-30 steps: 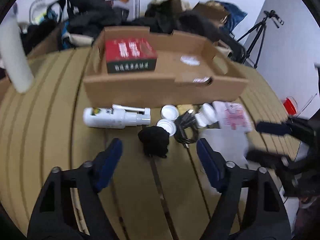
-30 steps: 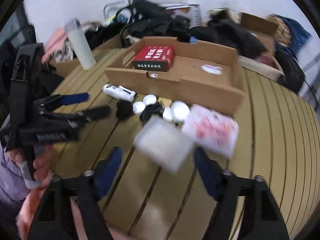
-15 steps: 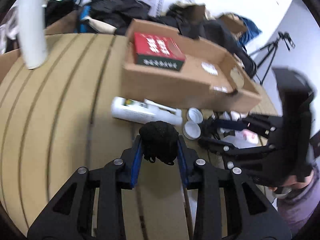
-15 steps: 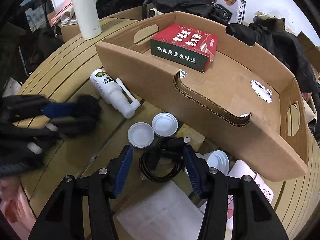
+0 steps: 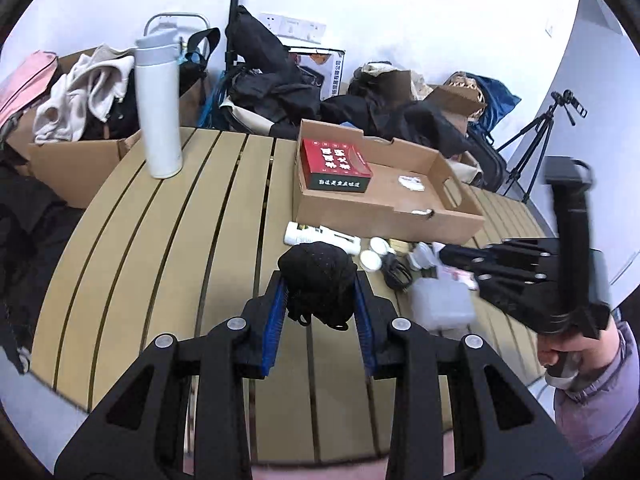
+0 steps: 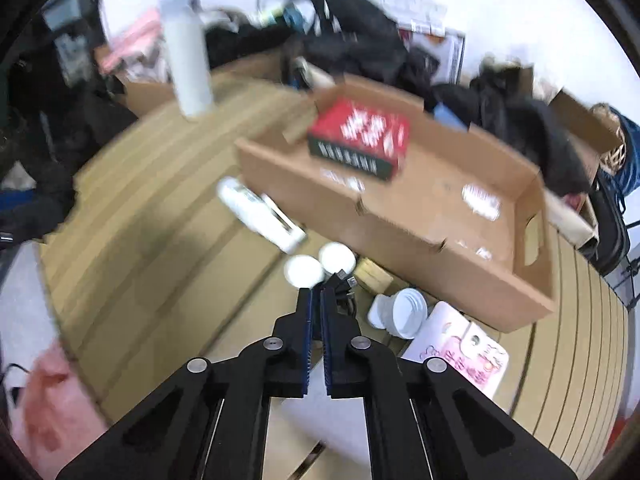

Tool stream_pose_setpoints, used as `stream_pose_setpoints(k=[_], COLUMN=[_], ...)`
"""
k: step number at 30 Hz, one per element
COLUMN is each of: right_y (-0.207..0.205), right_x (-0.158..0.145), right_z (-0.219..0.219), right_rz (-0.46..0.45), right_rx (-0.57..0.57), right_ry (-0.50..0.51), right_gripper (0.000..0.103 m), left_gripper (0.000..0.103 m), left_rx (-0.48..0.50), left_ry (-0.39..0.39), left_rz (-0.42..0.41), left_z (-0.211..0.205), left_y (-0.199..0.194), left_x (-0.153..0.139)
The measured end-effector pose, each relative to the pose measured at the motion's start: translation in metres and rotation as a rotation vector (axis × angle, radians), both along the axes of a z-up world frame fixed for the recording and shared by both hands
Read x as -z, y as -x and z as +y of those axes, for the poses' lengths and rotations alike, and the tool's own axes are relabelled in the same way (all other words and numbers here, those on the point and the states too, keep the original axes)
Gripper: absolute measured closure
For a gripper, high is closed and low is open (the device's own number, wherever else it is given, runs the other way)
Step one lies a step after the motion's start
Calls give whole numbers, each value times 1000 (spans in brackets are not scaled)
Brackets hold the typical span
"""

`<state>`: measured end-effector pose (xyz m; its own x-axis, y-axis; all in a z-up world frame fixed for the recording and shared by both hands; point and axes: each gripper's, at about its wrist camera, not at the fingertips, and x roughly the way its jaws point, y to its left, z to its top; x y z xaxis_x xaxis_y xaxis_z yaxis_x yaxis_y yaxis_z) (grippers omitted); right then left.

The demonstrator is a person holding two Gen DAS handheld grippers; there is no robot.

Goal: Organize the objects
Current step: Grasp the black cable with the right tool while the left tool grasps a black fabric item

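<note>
The left gripper [image 5: 320, 300] is pinching the black wad [image 5: 318, 280] and holding it up off the table [image 5: 160, 240], short of the box [image 5: 384, 216]. The right gripper [image 6: 317, 312] is pressed nearly together on what looks like the cable [image 6: 344, 288], though the blur makes that hard to call. The wad is soft and hangs loose, so it could slip out or snag the box wall on the way in, and the cable might drag the caps [image 6: 316, 264] along.

tabletop [image 5: 168, 240]: flask [image 5: 158, 104] far left; tray [image 5: 384, 210] far right, box [image 5: 334, 166] in its left end; bottle [image 5: 320, 236] just before tray.
</note>
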<state>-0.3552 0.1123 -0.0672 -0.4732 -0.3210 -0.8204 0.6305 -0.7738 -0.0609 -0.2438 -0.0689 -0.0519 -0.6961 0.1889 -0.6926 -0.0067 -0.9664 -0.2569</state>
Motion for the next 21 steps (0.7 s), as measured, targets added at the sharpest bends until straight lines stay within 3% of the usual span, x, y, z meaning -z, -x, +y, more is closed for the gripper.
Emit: stream_pose_setpoints(k=[4,8,9,11,12,13,15,20,21], right_y=[-44,-57,-56,-45,-39,-29,-8,43,50], right_x=[-32,-21,-15,-2,3,9,19,58,67], right_z=[21,30,30,27,25,22,14,-14,-18], right_rz=[37,8,-7,-52,-72,-90,-102,-187,-193], right_rx=[16,-7,-28,-52,-57,-47,-15,16,28], right_ry=[62,81,85,94,99,100,85,17,-10], right_gripper=[101,99,95,81,65,38,19,22,32], left_gripper=[74,74,74,74,74,74,74,74,74], left_rx=[17,23,23,27,23,20,9,-9,-13], left_ry=[-4,-19,-12,-5,0,2,-4,-21,-21], left_rz=[-3,-63,-71,-78,-82,-87,-101,-130,-140], left_z=[9,18,20,23,24,24,21,13,11], left_y=[-26,-30,-28,-23,-20,-16,-8,10,13], left_x=[-2,15,18,23,25,28,33,49,53])
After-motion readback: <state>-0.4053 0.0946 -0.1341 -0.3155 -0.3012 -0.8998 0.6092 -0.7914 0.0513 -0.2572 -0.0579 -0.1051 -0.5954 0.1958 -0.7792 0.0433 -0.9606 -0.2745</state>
